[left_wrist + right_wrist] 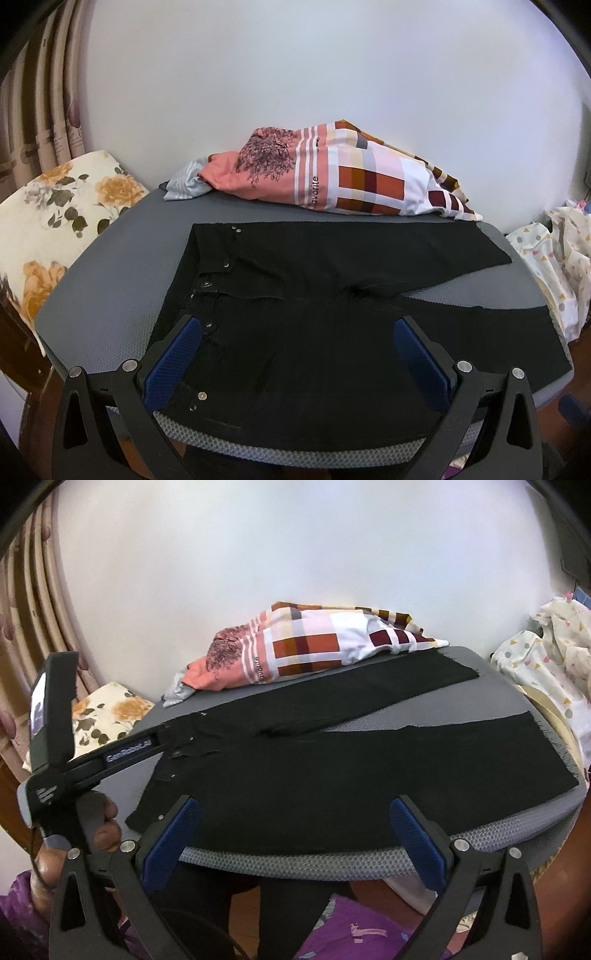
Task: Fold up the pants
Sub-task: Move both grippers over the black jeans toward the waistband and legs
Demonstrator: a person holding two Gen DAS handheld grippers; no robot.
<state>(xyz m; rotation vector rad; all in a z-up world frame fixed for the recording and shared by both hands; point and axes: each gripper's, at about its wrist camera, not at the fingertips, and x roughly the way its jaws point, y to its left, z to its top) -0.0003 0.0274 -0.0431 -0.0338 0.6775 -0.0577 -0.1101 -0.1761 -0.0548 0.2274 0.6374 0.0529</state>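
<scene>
Black pants [303,295] lie flat on a grey mat-covered table [110,280], waist at the left, both legs spread apart toward the right. My left gripper [297,328] is open, its blue pads low over the waist and hip near the front edge. In the right wrist view the pants [332,768] lie the same way; my right gripper [293,806] is open and empty, held at the table's front edge over the near leg. The left gripper's body [122,755] reaches in over the waistband at the left.
A pile of pink and checked cloth [332,173] lies at the back of the table against the white wall. A floral cushion [55,206] is at the left with curtains behind. White patterned cloth [554,258] is heaped at the right. Purple fabric [351,926] lies below the front edge.
</scene>
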